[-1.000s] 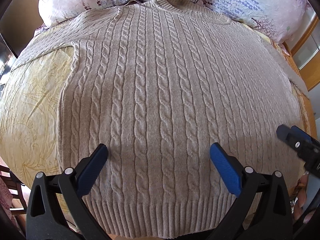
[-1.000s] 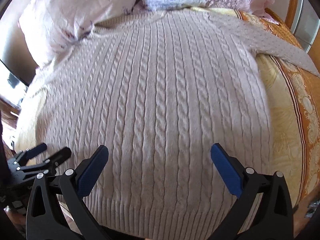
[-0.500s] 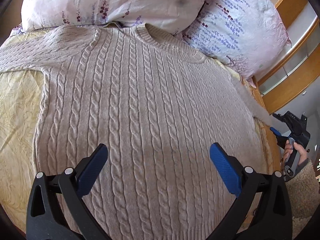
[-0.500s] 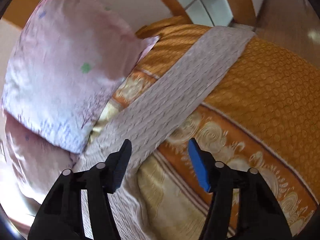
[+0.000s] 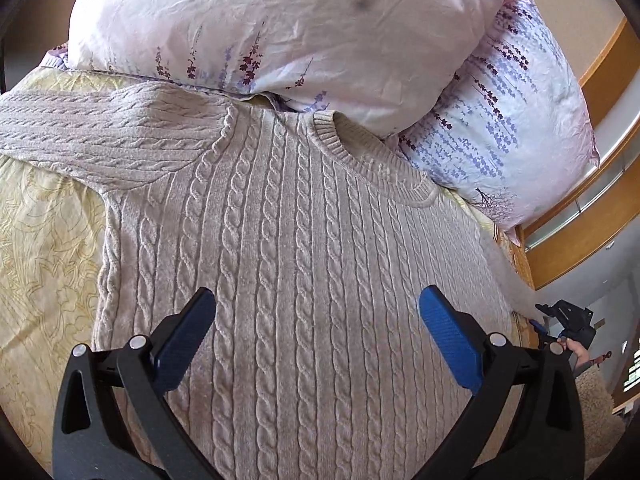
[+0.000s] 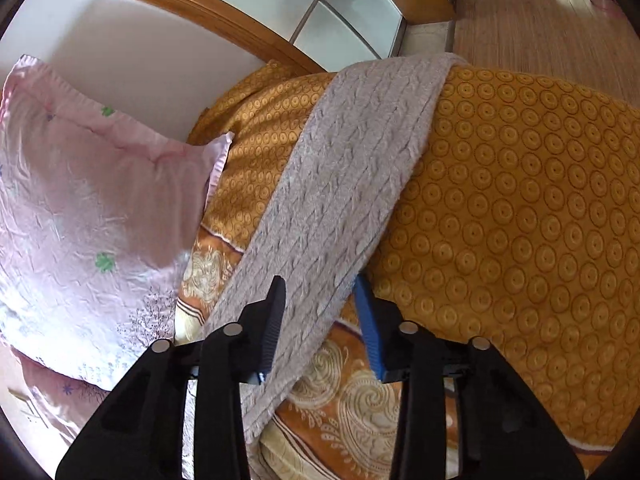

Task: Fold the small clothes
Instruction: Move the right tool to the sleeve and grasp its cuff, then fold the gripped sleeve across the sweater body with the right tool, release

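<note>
A beige cable-knit sweater (image 5: 304, 264) lies flat on the bed, neck toward the pillows. Its left sleeve (image 5: 100, 136) stretches out to the left. My left gripper (image 5: 316, 320) is open and empty, hovering over the sweater's chest. The sweater's right sleeve (image 6: 360, 168) drapes over the orange bed edge. My right gripper (image 6: 320, 308) straddles this sleeve, its jaws partly closed around it with a gap still showing. The right gripper (image 5: 560, 320) also shows in the left wrist view at the bed's right edge.
Two floral pillows (image 5: 280, 28) (image 5: 512, 120) lie against the sweater's collar. A pink pillow (image 6: 88, 208) sits left of the sleeve. The yellow bedspread (image 5: 44, 248) has an orange patterned side (image 6: 520, 208). Wooden floor (image 6: 540, 20) lies beyond the bed.
The left gripper moved up the sweater from hem toward the collar. The right gripper swung off to the bed's right edge, narrowed its jaws and came around the right sleeve.
</note>
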Tool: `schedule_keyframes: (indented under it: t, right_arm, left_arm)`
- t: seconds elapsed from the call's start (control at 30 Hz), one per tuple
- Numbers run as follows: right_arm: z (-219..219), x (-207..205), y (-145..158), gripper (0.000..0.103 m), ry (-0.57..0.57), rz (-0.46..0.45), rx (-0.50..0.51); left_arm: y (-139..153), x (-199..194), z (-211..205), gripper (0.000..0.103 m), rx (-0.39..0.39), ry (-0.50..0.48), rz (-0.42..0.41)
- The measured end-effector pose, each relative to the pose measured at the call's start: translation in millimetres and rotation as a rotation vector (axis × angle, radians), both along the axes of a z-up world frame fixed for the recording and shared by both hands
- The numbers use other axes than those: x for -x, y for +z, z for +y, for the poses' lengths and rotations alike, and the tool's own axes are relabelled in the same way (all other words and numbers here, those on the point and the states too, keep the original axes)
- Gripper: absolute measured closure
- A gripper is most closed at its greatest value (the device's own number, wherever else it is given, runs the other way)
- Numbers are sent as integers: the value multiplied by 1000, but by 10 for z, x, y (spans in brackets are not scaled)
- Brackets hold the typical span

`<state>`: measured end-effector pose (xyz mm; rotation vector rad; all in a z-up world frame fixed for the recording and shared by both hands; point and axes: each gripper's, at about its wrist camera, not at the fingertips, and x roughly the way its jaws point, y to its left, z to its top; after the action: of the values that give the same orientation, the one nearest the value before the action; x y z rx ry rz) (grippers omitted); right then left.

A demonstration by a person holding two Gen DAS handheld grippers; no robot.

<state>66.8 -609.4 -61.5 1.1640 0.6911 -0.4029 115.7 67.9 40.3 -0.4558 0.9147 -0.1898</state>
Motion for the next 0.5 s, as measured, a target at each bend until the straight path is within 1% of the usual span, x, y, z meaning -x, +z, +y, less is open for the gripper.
schedule_keyframes:
  t: [0.03, 0.1, 0.17, 0.2, 0.3, 0.4, 0.5]
  right_arm:
    - [-12, -5, -13, 72, -5, -6, -2]
    - [-33, -30, -51, 82, -17, -15, -3]
    - [-57, -31, -91, 89, -34, -30, -6]
    - [-68, -35, -111, 91, -38, -40, -10]
    - [-54, 29, -77, 93, -33, -81, -7]
    - [-19, 21, 116, 94, -6, -183, 13]
    - [95, -21, 392, 94, 60, -289, 30]
  left_arm:
    - [-15, -23, 8, 2, 7, 3, 3]
    - [-58, -64, 8, 2, 13, 2, 18]
    - [-104, -100, 6, 2, 26, -3, 31]
    - [-116, -119, 2, 2, 30, -5, 34]
    - [-140, -178, -11, 2, 37, -16, 39]
    - [-157, -228, -15, 2, 50, -27, 37]
    - [-178, -278, -22, 2, 64, -39, 38]
